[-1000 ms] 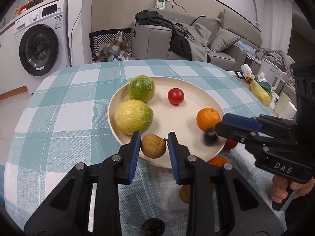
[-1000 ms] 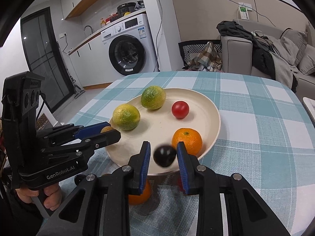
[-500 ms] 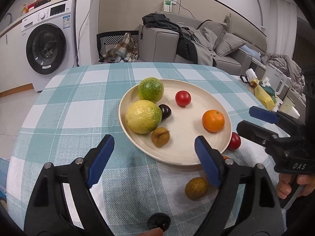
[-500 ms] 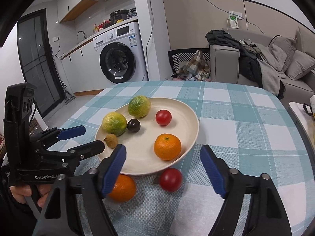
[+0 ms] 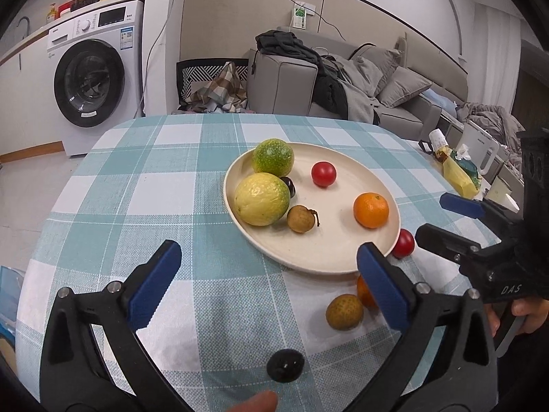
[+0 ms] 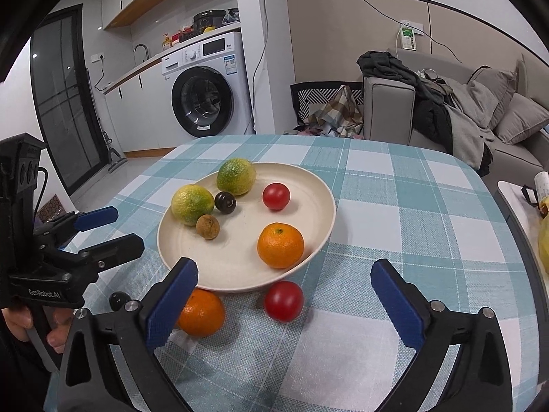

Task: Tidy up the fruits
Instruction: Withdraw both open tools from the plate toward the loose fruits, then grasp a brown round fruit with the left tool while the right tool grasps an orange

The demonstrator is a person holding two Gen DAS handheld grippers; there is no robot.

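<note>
While both jaws are opening with nothing between them, the left gripper (image 5: 264, 285) and right gripper (image 6: 284, 305) face the plate (image 6: 319, 219), holding two green citrus, tomato, mandarin, longan, dark fruit; four fruits lie on the surface (image 5: 137, 192) beside its near rim.

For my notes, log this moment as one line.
left gripper: opening, empty | right gripper: opening, empty | plate: six fruits | tablecloth: four

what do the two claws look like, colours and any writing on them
Both are black plastic frames with silver bolts and blue ribbed pads. The left claw reads "GenRobot.AI" on its side; the right claw reads "DAS". Each has a black pistol-style handle.
</note>
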